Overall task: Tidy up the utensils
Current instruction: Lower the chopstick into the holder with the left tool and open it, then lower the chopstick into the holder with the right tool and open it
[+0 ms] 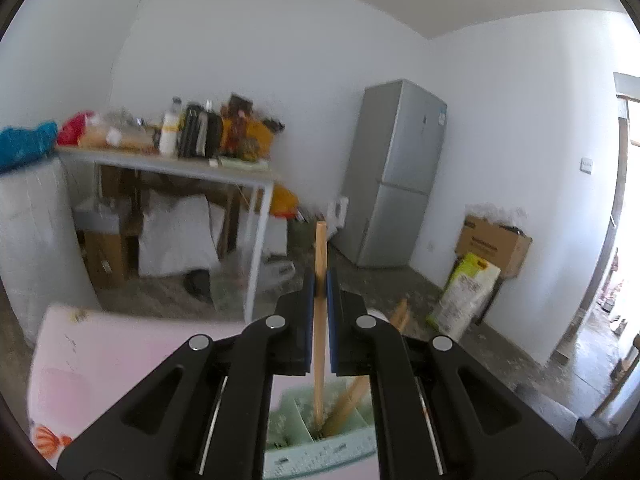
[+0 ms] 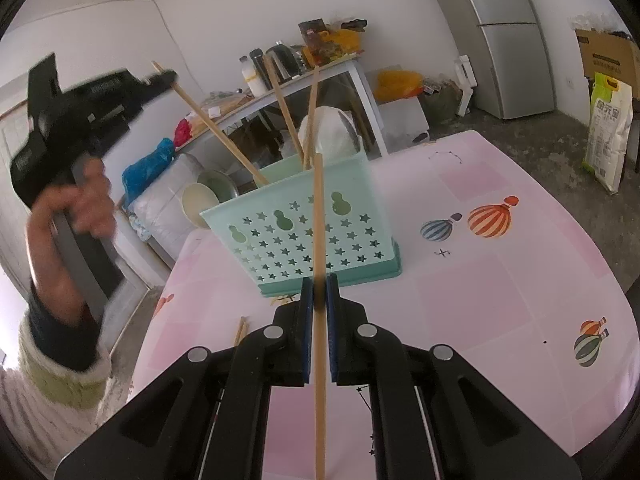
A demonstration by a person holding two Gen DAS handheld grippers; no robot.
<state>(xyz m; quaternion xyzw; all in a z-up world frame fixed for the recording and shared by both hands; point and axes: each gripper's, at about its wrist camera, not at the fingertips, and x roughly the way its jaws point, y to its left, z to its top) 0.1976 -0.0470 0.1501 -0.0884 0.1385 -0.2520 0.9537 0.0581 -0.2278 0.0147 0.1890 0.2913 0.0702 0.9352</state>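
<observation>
A mint-green utensil holder (image 2: 288, 240) with star-shaped holes stands on the pink table (image 2: 480, 300). My right gripper (image 2: 320, 292) is shut on a wooden chopstick (image 2: 318, 208), held in front of the holder with its tip near the rim. At upper left, my left gripper (image 2: 164, 78) is shut on another chopstick (image 2: 216, 128), which slants down into the holder. The left wrist view shows that gripper (image 1: 320, 284) clamping its chopstick (image 1: 320, 248), lower end inside the holder (image 1: 320, 452). Two more chopsticks (image 2: 284, 108) lean in the holder. A loose chopstick (image 2: 240, 330) lies on the table.
A person's hand (image 2: 80, 204) and fleecy sleeve hold the left gripper. Bowls (image 2: 200, 200) sit behind the holder. Beyond the table are a cluttered side table (image 1: 168, 160), a grey fridge (image 1: 396, 176), a cardboard box (image 1: 492, 244) and a rice bag (image 1: 464, 292).
</observation>
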